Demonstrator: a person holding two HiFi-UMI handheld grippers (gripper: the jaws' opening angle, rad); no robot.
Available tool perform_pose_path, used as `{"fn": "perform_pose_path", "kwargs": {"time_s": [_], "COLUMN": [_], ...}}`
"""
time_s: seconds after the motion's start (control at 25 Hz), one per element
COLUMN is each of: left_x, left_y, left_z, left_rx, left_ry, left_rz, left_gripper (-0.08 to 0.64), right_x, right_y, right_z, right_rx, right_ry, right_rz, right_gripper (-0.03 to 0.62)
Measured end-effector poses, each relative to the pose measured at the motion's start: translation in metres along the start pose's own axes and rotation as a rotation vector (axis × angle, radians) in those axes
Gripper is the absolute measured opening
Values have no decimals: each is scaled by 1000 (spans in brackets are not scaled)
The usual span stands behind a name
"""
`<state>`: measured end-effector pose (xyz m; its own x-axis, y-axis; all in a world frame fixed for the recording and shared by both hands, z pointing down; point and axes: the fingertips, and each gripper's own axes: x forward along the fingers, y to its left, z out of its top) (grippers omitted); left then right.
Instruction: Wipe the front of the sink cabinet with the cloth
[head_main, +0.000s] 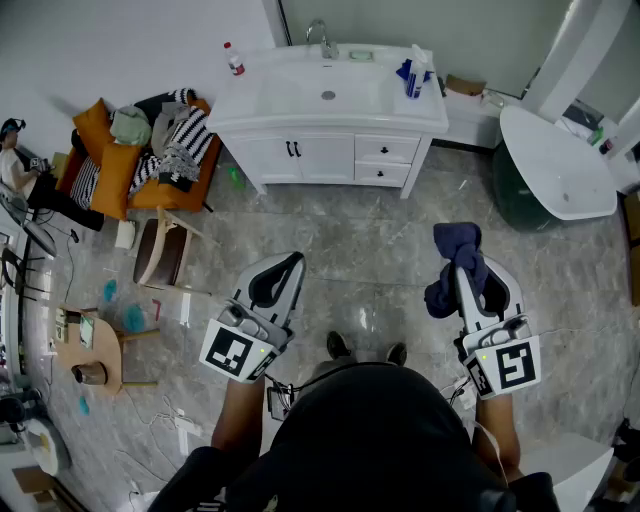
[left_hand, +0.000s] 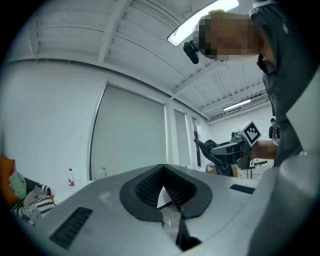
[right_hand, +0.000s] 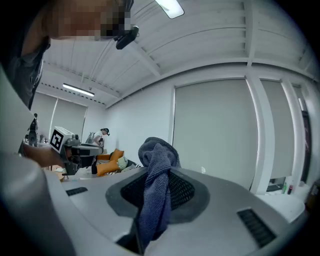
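The white sink cabinet (head_main: 330, 155) stands at the far side of the marble floor, with doors on the left of its front and drawers on the right. My right gripper (head_main: 466, 268) is shut on a dark blue cloth (head_main: 452, 262), well short of the cabinet and to the right of it. In the right gripper view the cloth (right_hand: 154, 200) bunches above the jaws and hangs down between them. My left gripper (head_main: 288, 262) is level with the right one, shut and holding nothing. Its black pads (left_hand: 150, 186) meet at the tip.
An orange seat piled with clothes (head_main: 140, 150) sits left of the cabinet, with a stool (head_main: 165, 250) and a round wooden table (head_main: 95, 350) nearer me. A white bathtub (head_main: 555, 160) stands to the right. On the counter are a red-capped bottle (head_main: 233, 60) and blue items (head_main: 412, 75).
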<state>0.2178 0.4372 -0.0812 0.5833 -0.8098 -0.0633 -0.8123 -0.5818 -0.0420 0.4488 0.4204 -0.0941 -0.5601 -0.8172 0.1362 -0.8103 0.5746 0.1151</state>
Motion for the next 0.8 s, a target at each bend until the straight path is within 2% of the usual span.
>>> {"fn": "perform_pose_path", "kwargs": {"time_s": [0.52, 0.8], "left_x": [-2, -8], "left_y": [18, 38], "left_z": [-10, -17], "left_rx": [-24, -65], "left_ry": [-12, -41], "left_rz": [-12, -22], "left_gripper": [5, 5], "right_x": [17, 35], "right_y": [8, 16], "right_z": [-9, -7], "right_rx": [8, 37], "right_ry": [27, 40], "right_rz": [-19, -39], "right_gripper": [83, 83]}}
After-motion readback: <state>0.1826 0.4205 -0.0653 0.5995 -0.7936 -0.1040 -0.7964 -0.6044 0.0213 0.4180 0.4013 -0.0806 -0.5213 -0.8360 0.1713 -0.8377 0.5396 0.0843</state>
